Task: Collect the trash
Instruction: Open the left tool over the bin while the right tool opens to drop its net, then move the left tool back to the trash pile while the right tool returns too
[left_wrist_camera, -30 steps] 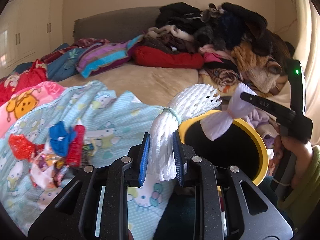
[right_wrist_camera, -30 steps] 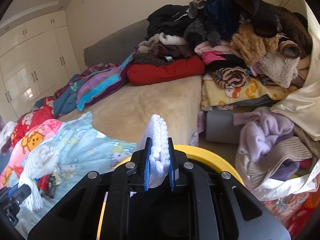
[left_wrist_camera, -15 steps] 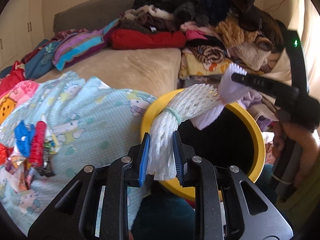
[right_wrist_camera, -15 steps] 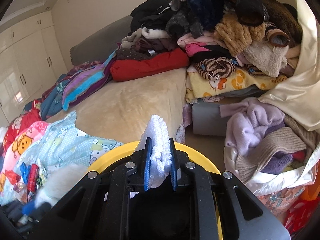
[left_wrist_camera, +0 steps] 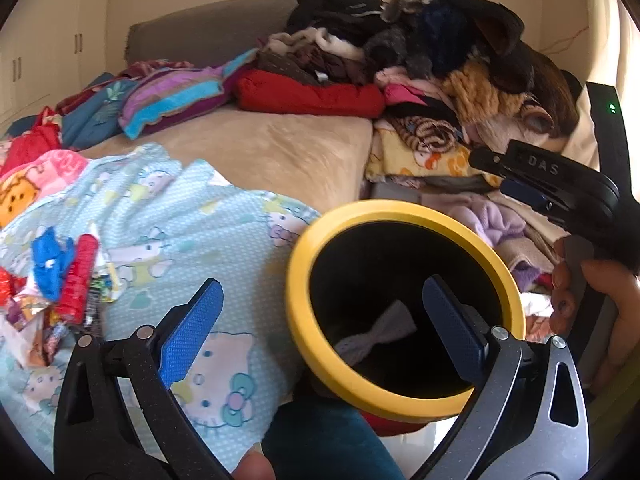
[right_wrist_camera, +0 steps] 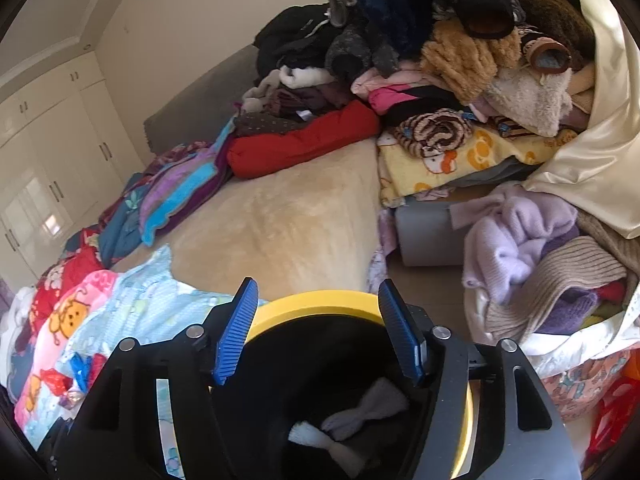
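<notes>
A black bin with a yellow rim [left_wrist_camera: 400, 208] stands at the bed's near edge; it also shows in the right wrist view [right_wrist_camera: 316, 304]. Two white foam nets lie inside it: one [left_wrist_camera: 376, 334] shows in the left wrist view, both [right_wrist_camera: 360, 404] [right_wrist_camera: 328, 444] in the right wrist view. My left gripper [left_wrist_camera: 320, 320] is open and empty, its jaws straddling the bin's left rim. My right gripper [right_wrist_camera: 316, 332] is open and empty above the bin; it also shows at the right of the left wrist view [left_wrist_camera: 520, 176]. A pile of colourful wrappers [left_wrist_camera: 60, 280] lies on the light blue blanket, left of the bin.
A beige sheet [right_wrist_camera: 280, 220] covers the middle of the bed. Piled clothes [right_wrist_camera: 440, 40] fill the back right. A bag of knitwear [right_wrist_camera: 552, 280] sits right of the bin. Folded blankets [left_wrist_camera: 168, 96] lie at the back left. White wardrobes [right_wrist_camera: 40, 152] stand at the left.
Both grippers opened and let go of their white foam nets, which now lie inside the bin. The left gripper moved right, over the bin's rim.
</notes>
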`<state>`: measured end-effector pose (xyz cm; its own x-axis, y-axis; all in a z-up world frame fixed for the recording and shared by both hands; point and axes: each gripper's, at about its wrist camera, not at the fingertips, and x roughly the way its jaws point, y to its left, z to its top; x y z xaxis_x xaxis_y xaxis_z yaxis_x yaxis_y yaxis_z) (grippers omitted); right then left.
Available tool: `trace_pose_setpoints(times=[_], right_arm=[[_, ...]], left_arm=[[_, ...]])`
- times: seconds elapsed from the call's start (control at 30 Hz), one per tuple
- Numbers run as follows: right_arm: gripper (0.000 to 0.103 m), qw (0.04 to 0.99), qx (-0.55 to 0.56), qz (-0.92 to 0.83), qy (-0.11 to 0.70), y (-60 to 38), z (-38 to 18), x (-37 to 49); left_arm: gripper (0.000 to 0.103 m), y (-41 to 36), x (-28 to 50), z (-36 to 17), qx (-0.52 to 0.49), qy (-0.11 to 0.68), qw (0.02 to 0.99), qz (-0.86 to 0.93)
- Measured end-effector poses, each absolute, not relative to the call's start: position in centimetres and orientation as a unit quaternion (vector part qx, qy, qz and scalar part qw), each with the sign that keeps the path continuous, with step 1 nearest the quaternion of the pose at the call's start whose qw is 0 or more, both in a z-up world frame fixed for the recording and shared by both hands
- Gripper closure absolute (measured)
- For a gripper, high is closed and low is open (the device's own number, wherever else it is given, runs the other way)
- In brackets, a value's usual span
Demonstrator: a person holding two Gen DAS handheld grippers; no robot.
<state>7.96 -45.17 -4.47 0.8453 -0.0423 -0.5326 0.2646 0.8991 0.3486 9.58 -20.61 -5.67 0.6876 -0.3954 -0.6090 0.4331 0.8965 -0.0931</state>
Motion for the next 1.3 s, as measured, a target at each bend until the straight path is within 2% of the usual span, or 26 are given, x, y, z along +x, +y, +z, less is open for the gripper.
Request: trace_pose_setpoints(times=[0.6,1.3], right_arm=[[0.031,0.954,0.155,0.029,0.255,-36.0,-1.4,7.4],[0.029,0.945,0.088,0.156,0.273,-25.1,-0.6,9.3]], left_arm=[[0.011,-12.7,9.8,-2.0,-0.021,0.271,0.951,-0.146],[0.011,-1.2,11.2,-0.5,-0.079,0.233,0.969,-0.011]])
